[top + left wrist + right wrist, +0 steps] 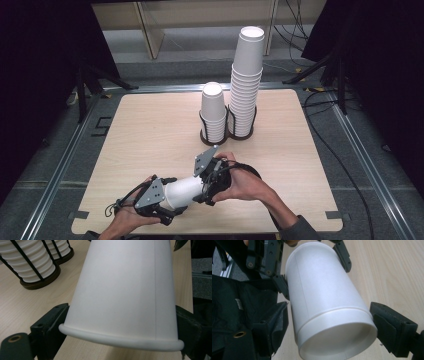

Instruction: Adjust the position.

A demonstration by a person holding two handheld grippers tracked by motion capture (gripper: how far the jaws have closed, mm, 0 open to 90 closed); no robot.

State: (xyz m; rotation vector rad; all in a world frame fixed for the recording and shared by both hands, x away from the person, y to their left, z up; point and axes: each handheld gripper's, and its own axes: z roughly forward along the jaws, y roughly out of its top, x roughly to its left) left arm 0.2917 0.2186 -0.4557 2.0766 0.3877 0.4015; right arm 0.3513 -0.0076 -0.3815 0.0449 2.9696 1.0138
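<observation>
One loose white paper cup [182,192] lies sideways near the tabletop's front edge, between two handheld grippers — the left gripper [159,202] and the right gripper [205,186]. Two hands hold them. Toward the back edge stand two stacks of cups in one dark double holder [228,135]: a short stack [213,111] and a tall stack [246,82] — the cups in each too many to count surely.

Each gripper is built of black parts and topped by a grey three-cornered plate dotted with small screws. The left gripper [167,212] trails a black cable; the right gripper [206,187] likewise. Brass-ringed holes are seen beside the padded black jaws. A dark grey sleeve [300,229] is worn.
</observation>
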